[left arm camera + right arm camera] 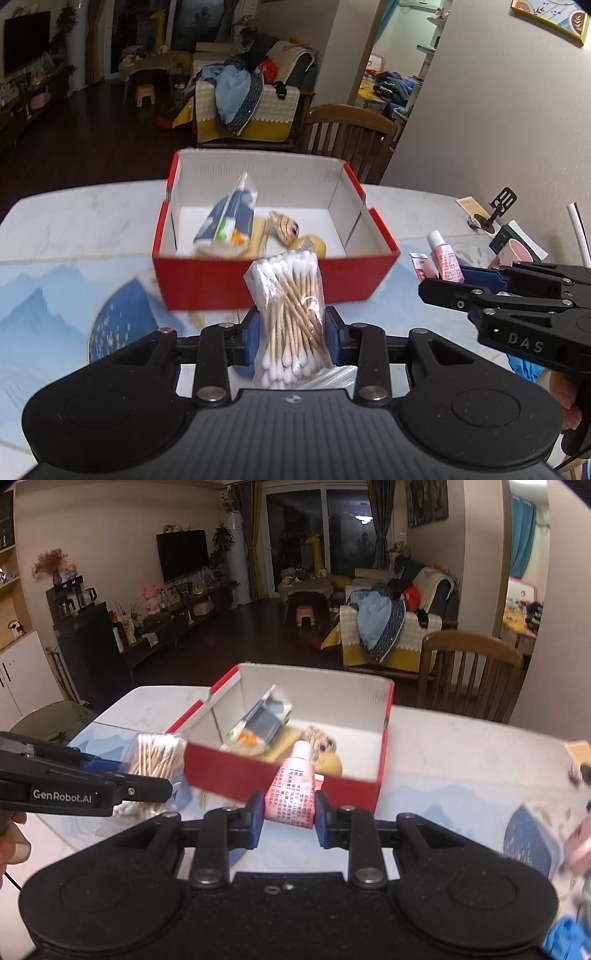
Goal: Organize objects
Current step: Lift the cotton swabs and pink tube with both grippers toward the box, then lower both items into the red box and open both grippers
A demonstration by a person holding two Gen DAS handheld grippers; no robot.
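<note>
The left gripper (291,332), black with blue pads, was clamped on a clear plastic bag of wooden-stemmed cotton swabs (286,314), which stood upright between its pads above the table. Beside it, the right gripper (290,812) was closed on a small pink squeeze tube with a white cap (295,786), its cap end pointing away from the camera toward the box. Both held items hung just in front of the near wall of an open red cardboard box with a white interior (273,280), which sat on a white marble-look table (74,221) partly covered by a blue mountain-print mat (55,295). Inside the box lay a dark blue and white packet (229,221), tilted against the left side, with a small striped plush toy (284,227) and something yellow just beside it. A brown wooden chair (347,129) stood behind the table.
</note>
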